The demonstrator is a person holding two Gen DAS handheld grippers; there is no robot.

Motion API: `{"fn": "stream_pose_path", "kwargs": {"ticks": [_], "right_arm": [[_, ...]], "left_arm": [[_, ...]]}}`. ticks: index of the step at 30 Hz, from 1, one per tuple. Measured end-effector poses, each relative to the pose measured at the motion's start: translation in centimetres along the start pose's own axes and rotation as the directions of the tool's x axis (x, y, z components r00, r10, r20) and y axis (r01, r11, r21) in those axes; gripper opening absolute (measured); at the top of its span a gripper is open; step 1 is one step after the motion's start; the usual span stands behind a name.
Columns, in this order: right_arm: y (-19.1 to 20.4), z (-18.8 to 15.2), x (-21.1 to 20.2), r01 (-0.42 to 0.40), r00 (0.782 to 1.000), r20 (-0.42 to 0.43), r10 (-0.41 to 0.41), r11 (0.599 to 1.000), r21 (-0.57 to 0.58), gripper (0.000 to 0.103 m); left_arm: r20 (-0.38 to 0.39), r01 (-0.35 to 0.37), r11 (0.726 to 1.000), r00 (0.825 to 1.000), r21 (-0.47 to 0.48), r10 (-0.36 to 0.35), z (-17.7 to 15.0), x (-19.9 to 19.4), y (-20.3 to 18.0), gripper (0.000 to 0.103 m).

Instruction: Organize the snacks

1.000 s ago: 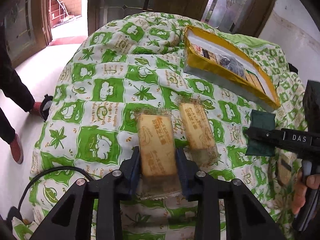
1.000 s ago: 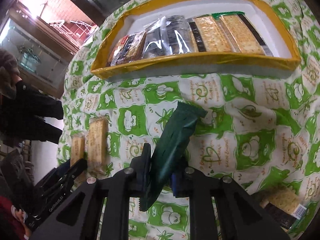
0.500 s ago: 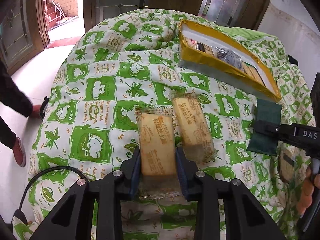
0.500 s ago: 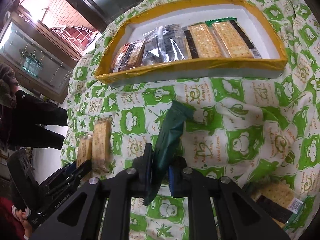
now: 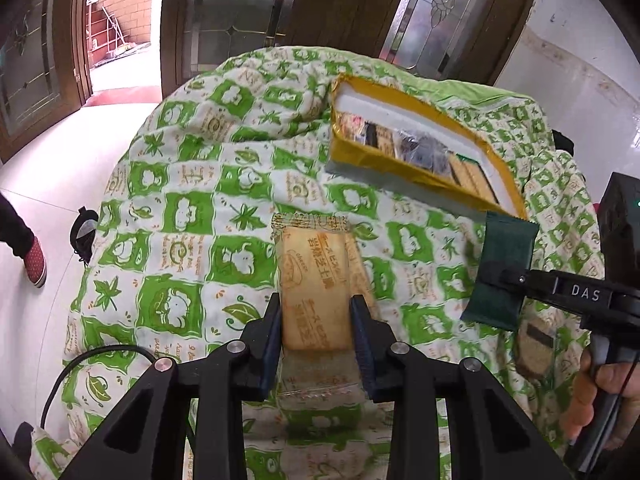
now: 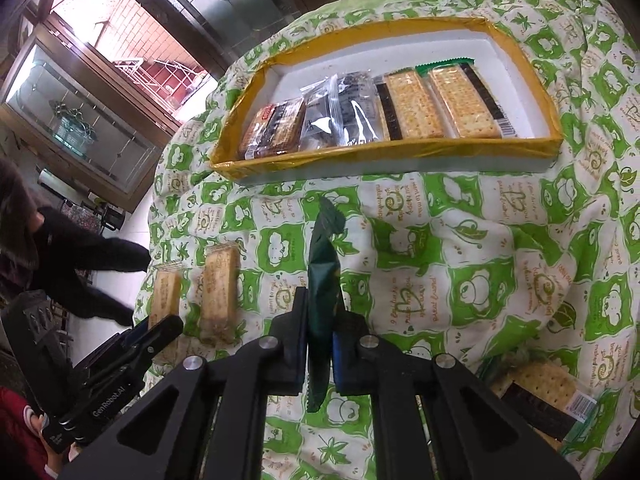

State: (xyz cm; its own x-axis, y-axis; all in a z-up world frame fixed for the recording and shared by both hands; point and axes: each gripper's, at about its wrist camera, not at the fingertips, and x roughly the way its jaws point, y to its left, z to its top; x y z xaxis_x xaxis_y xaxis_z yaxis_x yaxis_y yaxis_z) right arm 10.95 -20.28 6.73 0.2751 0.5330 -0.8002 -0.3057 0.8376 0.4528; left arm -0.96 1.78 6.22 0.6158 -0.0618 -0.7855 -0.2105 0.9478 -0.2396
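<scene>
Presently, left gripper (image 5: 316, 322) fingers pinching a tan cheese biscuit packet (image 5: 314, 280), right gripper (image 6: 320, 330) fingers pinching a dark green snack packet (image 6: 323, 276), yellow-rimmed tray (image 6: 384, 156) beyond on green-patterned cloth (image 6: 460, 248).

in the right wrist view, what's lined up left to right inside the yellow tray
brown wrapped biscuit pack → clear bags of dark snacks → cracker pack with black strip → green-topped cracker pack, all inside the yellow-rimmed white foam tray

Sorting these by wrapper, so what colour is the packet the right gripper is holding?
Dark green packet, plain and unpatterned, seen best in the left wrist view.
</scene>
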Motion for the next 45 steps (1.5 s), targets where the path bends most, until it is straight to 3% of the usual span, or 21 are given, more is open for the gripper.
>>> {"fn": "stream_pose_path", "kwargs": {"ticks": [45], "right_arm": [[-0.4,0.9,-3.9,-0.024,0.998,0.063,0.025,1.0,-0.017,0.009]], "left_arm": [[0.031,0.013,0.999,0.999,0.042,-0.014,2.4,-0.9,-2.7,0.034]]}}
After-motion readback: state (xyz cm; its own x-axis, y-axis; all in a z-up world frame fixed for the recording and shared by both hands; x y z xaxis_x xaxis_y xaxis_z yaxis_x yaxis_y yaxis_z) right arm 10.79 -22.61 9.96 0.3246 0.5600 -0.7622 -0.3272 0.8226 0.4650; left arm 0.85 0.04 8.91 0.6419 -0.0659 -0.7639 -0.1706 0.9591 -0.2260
